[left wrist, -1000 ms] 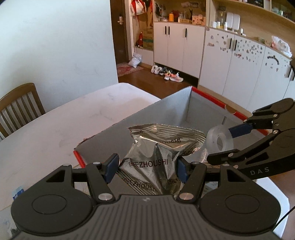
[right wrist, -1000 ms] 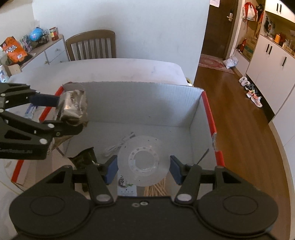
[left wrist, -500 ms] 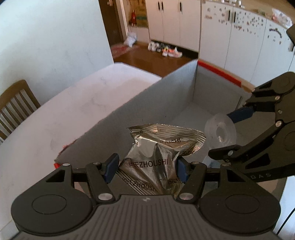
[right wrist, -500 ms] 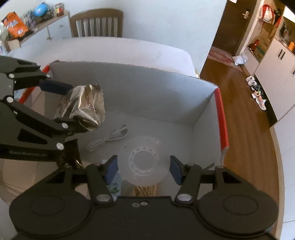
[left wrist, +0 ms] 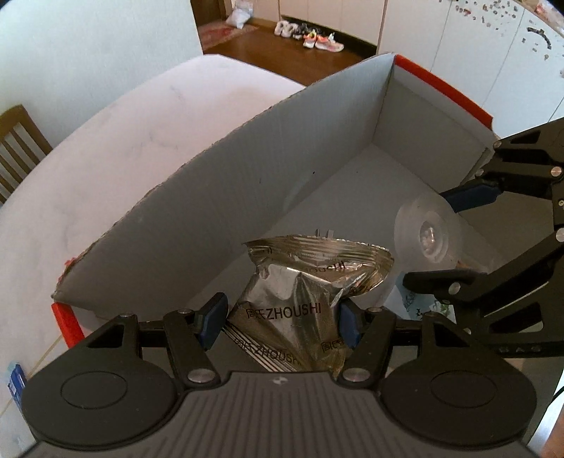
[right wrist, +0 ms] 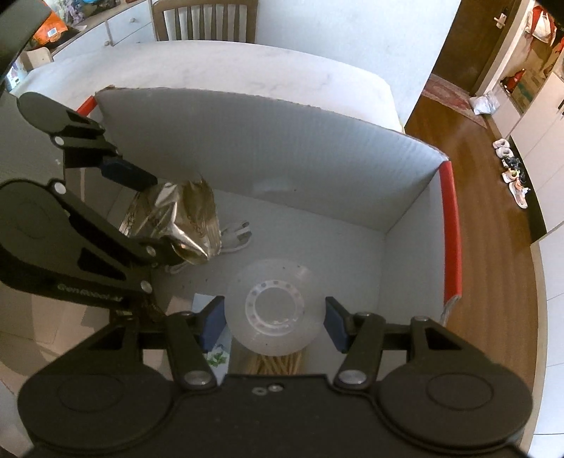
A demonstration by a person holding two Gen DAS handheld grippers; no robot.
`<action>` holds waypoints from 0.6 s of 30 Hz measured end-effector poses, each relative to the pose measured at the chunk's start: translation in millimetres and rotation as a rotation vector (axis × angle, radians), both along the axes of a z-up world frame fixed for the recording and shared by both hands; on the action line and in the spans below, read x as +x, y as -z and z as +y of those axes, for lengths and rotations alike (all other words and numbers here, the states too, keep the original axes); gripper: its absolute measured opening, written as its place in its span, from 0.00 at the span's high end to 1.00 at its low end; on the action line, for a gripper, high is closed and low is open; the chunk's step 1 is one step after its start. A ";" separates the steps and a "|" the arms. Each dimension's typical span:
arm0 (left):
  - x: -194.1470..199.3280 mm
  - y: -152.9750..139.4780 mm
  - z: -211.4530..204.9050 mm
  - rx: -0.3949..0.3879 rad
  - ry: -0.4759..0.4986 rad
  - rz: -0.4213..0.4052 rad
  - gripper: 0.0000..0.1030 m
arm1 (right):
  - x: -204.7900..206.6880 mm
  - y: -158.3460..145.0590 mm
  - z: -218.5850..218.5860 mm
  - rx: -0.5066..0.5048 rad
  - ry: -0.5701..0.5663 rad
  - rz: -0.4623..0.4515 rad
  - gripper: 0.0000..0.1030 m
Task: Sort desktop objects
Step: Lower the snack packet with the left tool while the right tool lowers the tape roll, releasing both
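My left gripper (left wrist: 282, 317) is shut on a silver ZHOUSHI snack packet (left wrist: 299, 306) and holds it inside the grey cardboard box (left wrist: 218, 197), above the floor. The packet also shows in the right wrist view (right wrist: 179, 222). My right gripper (right wrist: 275, 319) is shut on a clear roll of tape (right wrist: 275, 306), also inside the box; the roll shows in the left wrist view (left wrist: 426, 236) to the right of the packet. A white cable (right wrist: 236, 239) lies on the box floor under the packet.
The box has red rim edges (right wrist: 451, 229) and stands on a white marble table (left wrist: 116, 134). A card with a leaf print (right wrist: 216, 356) and wooden sticks (right wrist: 278, 363) lie on the box floor. A wooden chair (right wrist: 204, 17) stands behind the table.
Both grippers have moved forward and down into the box with their loads. The packet and the tape roll now sit lower, close to the box floor.
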State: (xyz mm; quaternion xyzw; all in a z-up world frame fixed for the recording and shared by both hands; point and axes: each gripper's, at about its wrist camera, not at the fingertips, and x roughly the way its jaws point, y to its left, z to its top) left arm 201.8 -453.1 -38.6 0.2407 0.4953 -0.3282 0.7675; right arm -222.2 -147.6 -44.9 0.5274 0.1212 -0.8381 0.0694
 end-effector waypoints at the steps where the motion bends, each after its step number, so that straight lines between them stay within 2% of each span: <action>1: 1.2 1.1 -0.2 0.007 -0.004 0.007 0.37 | -0.5 0.5 -0.1 -0.005 0.000 -0.001 0.44; 10: 7.8 6.1 5.4 0.009 -0.046 0.069 0.34 | -4.5 -1.6 13.9 -0.037 0.017 -0.011 0.43; 18: 3.2 10.4 1.7 0.056 -0.028 0.088 0.27 | -3.4 -4.3 13.7 -0.030 0.027 0.002 0.40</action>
